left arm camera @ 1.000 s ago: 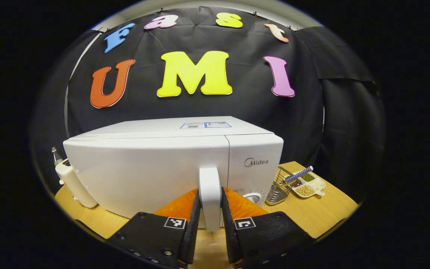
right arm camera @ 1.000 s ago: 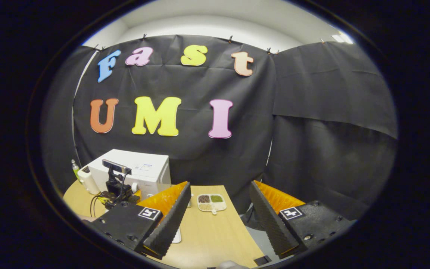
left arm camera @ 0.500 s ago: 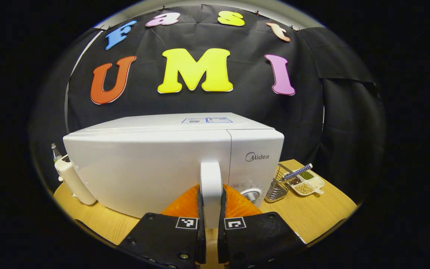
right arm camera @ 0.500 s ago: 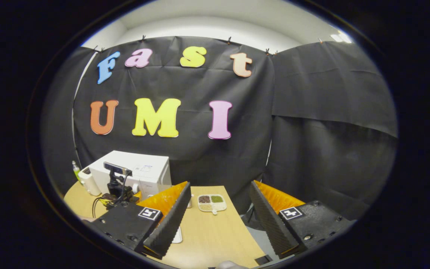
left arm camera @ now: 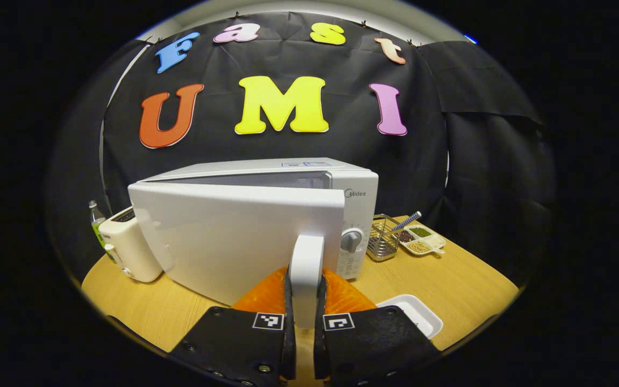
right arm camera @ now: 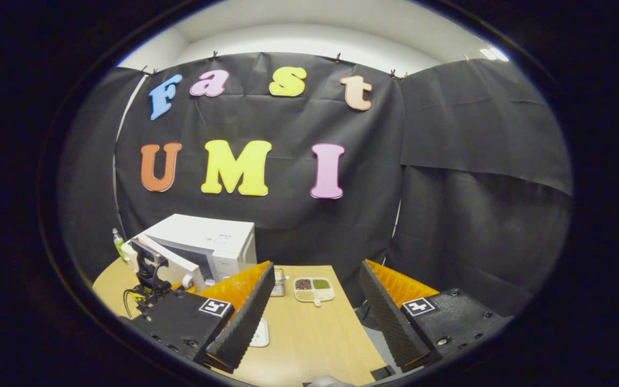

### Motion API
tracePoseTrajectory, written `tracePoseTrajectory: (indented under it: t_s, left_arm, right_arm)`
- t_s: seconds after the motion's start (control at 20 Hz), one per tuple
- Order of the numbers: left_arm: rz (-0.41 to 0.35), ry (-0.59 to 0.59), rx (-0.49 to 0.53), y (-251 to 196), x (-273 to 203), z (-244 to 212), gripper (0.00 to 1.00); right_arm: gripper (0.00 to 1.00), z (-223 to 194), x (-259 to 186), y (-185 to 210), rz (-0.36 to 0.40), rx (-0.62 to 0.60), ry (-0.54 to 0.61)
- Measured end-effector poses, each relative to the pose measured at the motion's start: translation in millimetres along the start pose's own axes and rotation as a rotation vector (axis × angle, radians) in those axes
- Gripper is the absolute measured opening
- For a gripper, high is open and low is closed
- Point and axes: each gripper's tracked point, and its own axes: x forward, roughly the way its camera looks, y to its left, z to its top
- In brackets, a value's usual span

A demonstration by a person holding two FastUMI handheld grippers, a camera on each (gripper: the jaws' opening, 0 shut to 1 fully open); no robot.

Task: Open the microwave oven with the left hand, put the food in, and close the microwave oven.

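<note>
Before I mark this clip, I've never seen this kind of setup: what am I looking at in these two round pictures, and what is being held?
There is no robot arm. A person holds a two-finger gripper in each hand, and each gripper carries a camera looking along its own fingers.

In the left gripper view, the left gripper is shut on the door handle of the white microwave. The door stands partly open.

In the right gripper view, the right gripper is open and holds nothing, above the wooden table.

On the table are a toaster, a green bottle behind it, a wire basket, a divided dish of beans, and a white tray.
</note>
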Motion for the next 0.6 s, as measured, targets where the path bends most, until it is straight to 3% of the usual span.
tracePoseTrajectory:
  t_s: [0.1, 0.35, 0.45, 0.5, 0.6]
  left_arm:
    - [0.031, 0.005, 0.019, 14, -30, -6, 0.14]
    - [0.205, 0.033, -0.002, 73, -97, -28, 0.13]
    - [0.284, 0.030, 0.040, 105, -121, -28, 0.19]
    - [0.311, 0.041, 0.064, 116, -131, -33, 0.31]
    - [0.363, 0.035, 0.067, 144, -152, -36, 0.27]
  right_arm:
    - [1.00, -2, 1, 21, 0.059, 0.000, 0.002]
    - [1.00, -5, 0, 74, 0.185, -0.043, -0.009]
    - [1.00, -11, 1, 92, 0.234, -0.043, -0.003]
    - [1.00, -12, 1, 101, 0.255, -0.038, -0.002]
    - [1.00, -15, 0, 114, 0.279, -0.036, -0.003]
